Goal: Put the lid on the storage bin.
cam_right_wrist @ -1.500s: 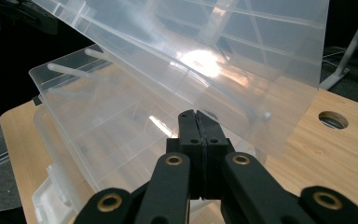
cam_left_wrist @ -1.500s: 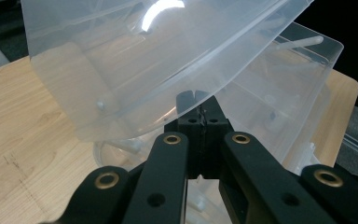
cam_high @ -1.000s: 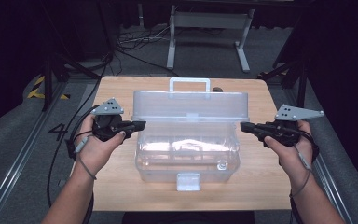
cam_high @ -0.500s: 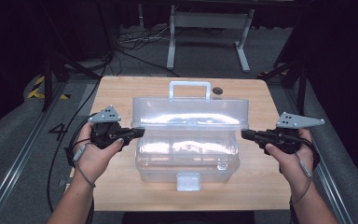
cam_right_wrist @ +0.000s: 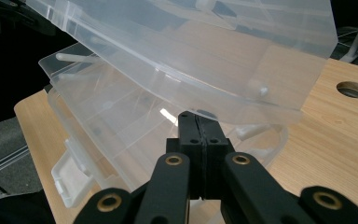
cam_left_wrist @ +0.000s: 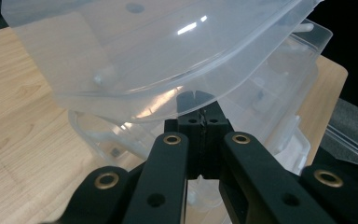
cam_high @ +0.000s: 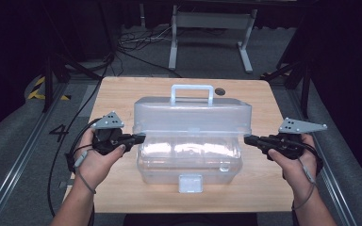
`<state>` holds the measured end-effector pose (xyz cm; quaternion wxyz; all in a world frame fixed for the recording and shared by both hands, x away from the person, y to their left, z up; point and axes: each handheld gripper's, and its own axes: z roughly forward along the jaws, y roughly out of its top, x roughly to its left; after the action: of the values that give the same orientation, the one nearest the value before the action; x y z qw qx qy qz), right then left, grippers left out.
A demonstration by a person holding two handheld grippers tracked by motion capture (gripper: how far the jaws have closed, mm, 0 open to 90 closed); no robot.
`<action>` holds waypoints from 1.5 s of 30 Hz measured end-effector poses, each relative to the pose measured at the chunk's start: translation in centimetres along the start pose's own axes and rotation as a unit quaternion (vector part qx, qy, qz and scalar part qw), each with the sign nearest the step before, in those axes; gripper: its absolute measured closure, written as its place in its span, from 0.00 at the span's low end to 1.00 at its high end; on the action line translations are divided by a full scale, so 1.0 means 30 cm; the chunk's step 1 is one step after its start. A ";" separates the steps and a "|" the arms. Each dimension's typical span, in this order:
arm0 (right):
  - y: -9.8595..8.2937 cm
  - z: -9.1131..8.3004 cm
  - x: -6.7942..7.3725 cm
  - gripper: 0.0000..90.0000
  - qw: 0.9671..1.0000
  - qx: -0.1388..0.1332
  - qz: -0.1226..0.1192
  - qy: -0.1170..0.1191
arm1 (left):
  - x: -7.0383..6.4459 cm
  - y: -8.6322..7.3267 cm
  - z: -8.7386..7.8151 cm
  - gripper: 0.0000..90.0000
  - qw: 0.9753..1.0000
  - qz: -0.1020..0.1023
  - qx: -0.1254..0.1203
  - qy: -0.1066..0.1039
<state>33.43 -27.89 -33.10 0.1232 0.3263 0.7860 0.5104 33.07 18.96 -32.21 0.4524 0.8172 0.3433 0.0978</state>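
1. A light wooden table stands on grey floor in a dark room, with a white stand at 12 o'clock.
2. The high view shows the whole clear plastic box at the table's centre; the gripper views show its lid raised above the base.
3. The left gripper at 9 o'clock and the right gripper at 3 o'clock have their jaws pressed together, tips under the lid's edges.
4. The box is translucent, with a handle and a front latch.

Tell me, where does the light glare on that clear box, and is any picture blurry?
High view: a pale sheen lies across the clear box under its raised lid, and the room beyond the table is dark. Left gripper view: small bright glints sit on the lid. Right gripper view: one glint on an inner tray; the near black jaws look soft.
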 end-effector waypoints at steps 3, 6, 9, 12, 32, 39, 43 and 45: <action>-0.002 0.002 0.003 1.00 1.000 0.005 -0.002 -0.001 | 0.002 -0.007 0.002 1.00 1.000 -0.002 0.003 0.000; -0.001 0.004 0.005 1.00 1.000 0.014 -0.003 0.002 | 0.006 -0.011 0.002 1.00 1.000 -0.002 0.009 0.001; -0.002 0.005 0.010 1.00 1.000 0.026 -0.004 0.003 | 0.005 -0.016 0.006 1.00 1.000 -0.003 0.015 0.004; -0.003 0.006 0.016 1.00 0.999 0.035 -0.009 0.002 | 0.006 -0.021 0.009 1.00 1.000 -0.002 0.025 0.001; -0.019 0.009 0.028 1.00 0.996 0.083 -0.014 0.008 | -0.001 -0.041 0.008 1.00 0.997 -0.002 0.075 0.010; -0.025 0.015 0.033 1.00 0.995 0.102 -0.018 0.010 | -0.004 -0.046 0.015 1.00 0.995 0.004 0.096 0.012; -0.027 0.020 0.039 1.00 0.993 0.119 -0.025 0.007 | -0.004 -0.050 0.019 0.99 0.994 0.003 0.105 0.013; -0.029 0.021 0.041 1.00 0.992 0.124 -0.027 0.008 | -0.004 -0.051 0.020 1.00 0.994 0.004 0.111 0.013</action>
<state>32.49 -26.87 -33.97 0.0896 0.3134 0.8528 0.4079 32.54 19.02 -33.76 0.3536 0.8626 0.3546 0.0718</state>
